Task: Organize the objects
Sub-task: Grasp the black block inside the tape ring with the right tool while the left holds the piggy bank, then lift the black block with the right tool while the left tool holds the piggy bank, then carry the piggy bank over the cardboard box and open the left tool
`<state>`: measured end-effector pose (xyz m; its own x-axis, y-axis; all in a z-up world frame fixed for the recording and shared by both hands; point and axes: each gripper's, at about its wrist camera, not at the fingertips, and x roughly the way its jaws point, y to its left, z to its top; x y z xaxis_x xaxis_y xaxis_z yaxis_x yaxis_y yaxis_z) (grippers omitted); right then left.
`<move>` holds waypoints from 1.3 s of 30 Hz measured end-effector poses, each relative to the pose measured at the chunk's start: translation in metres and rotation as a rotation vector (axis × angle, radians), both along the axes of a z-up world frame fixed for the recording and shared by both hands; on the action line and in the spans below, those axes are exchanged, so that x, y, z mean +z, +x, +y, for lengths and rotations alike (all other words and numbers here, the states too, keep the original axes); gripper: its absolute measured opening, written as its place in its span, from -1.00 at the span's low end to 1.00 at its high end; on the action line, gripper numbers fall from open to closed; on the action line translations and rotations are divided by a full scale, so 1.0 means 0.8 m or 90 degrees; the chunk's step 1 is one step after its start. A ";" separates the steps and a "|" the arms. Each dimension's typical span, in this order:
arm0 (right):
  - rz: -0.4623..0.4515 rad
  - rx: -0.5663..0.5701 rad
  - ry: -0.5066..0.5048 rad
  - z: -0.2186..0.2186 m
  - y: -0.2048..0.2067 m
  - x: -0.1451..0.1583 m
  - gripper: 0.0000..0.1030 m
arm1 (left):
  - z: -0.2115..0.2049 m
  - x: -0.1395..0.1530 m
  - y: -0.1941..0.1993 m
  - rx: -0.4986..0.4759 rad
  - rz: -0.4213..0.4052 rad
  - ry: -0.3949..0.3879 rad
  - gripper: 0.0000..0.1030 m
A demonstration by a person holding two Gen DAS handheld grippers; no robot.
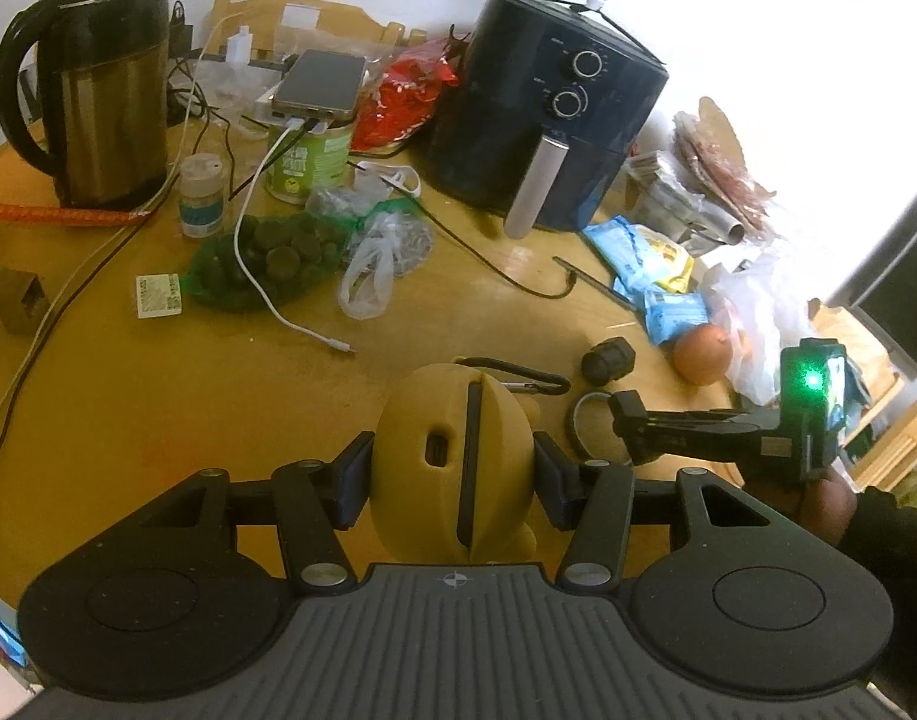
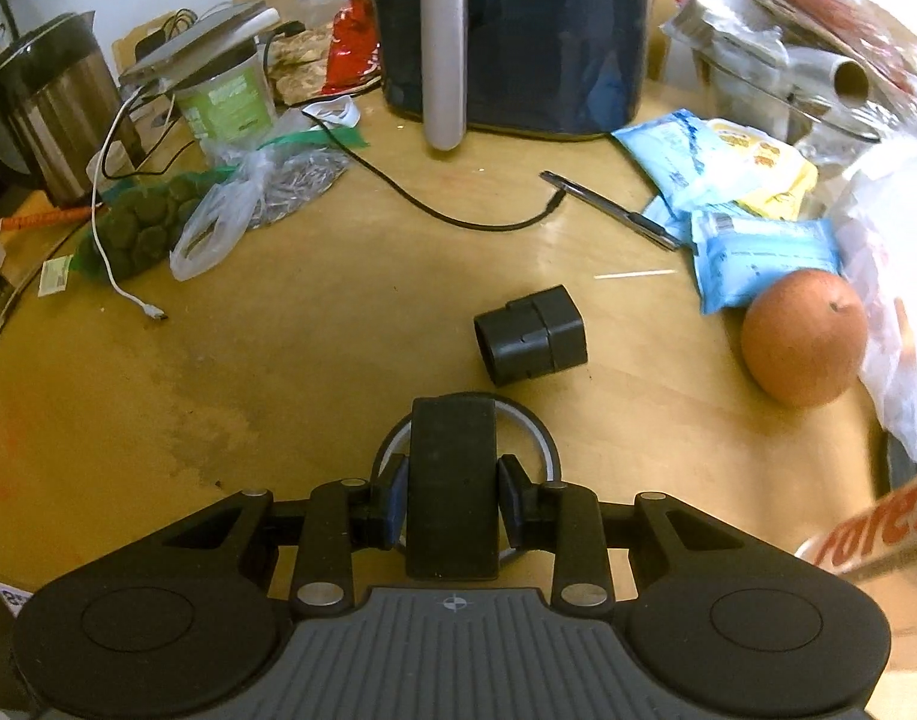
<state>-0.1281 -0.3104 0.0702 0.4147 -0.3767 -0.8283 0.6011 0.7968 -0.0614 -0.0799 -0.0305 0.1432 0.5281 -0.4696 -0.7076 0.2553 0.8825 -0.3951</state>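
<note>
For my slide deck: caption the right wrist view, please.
Right hand-held gripper clamps a black block over a tape ring on the cluttered wooden table.

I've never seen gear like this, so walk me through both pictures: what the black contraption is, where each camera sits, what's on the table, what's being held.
No robot: a person carries a handheld two-finger gripper in each hand, with a fisheye camera on each looking along the fingers. The left view shows the left gripper clamping a yellow rounded gadget. The right view shows the right gripper clamping a black block above a tape ring. On the wooden table: an air fryer, kettle, orange fruit, black adapter, snack packets and cables.
</note>
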 end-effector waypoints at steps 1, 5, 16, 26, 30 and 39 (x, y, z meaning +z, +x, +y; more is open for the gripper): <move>-0.002 -0.003 0.002 0.001 -0.002 0.001 -0.34 | 0.000 0.000 0.001 -0.003 -0.001 0.000 0.03; -0.008 -0.012 0.006 0.009 -0.010 0.009 -0.34 | -0.002 0.001 0.003 -0.019 -0.004 -0.002 0.03; -0.043 -0.032 0.008 0.036 -0.029 0.041 -0.34 | -0.017 0.002 0.006 -0.070 -0.011 -0.010 0.03; -0.064 -0.054 0.011 0.057 -0.046 0.071 -0.34 | -0.025 0.007 0.006 -0.110 -0.023 -0.018 0.03; -0.067 -0.062 0.010 0.066 -0.052 0.082 -0.34 | -0.028 0.007 0.005 -0.122 -0.023 -0.022 0.03; -0.087 -0.074 0.021 0.095 -0.073 0.095 -0.34 | -0.034 0.002 -0.008 -0.153 -0.014 -0.026 0.03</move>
